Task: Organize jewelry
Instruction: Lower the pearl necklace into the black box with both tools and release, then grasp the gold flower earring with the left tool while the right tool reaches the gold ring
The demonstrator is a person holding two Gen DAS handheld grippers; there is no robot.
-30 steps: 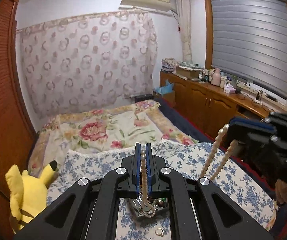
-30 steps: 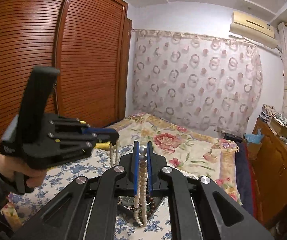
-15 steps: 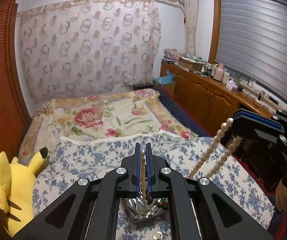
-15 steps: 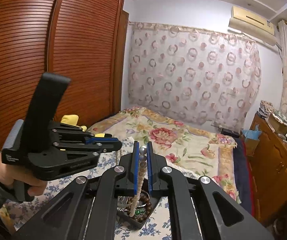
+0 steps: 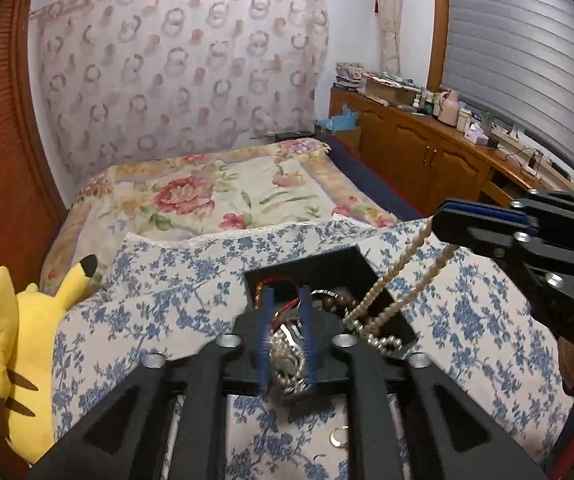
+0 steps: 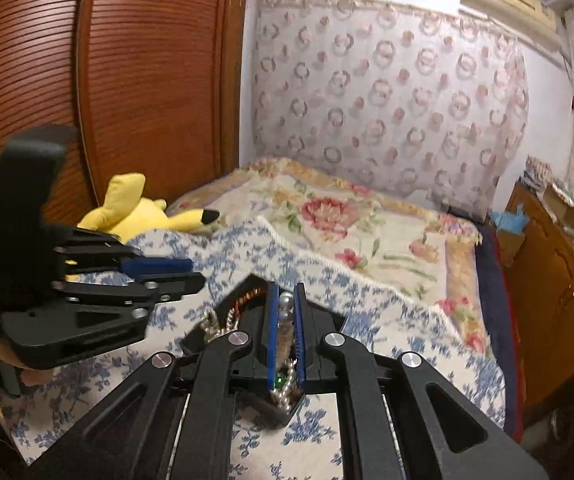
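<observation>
A black jewelry box (image 5: 329,265) sits on the blue-flowered cloth and holds a silver watch (image 5: 285,354), brown beads and a red cord. My left gripper (image 5: 285,298) is open just above the box, with nothing between its fingers. My right gripper (image 6: 285,300) is shut on the pearl necklace (image 6: 285,308). In the left wrist view the right gripper (image 5: 443,220) stands at the right, and the pearl necklace (image 5: 401,262) hangs from it in two strands down into the box. The box also shows in the right wrist view (image 6: 249,284).
A yellow plush toy (image 5: 19,340) lies at the bed's left edge by the wooden wardrobe (image 6: 127,100). A small ring (image 5: 337,436) lies on the cloth (image 5: 159,280) near me. A wooden sideboard (image 5: 427,152) with bottles runs along the right wall.
My left gripper has opened and let go of the pearl necklace. Both grippers have dropped toward the box, and the necklace's lower end now rests inside it.
</observation>
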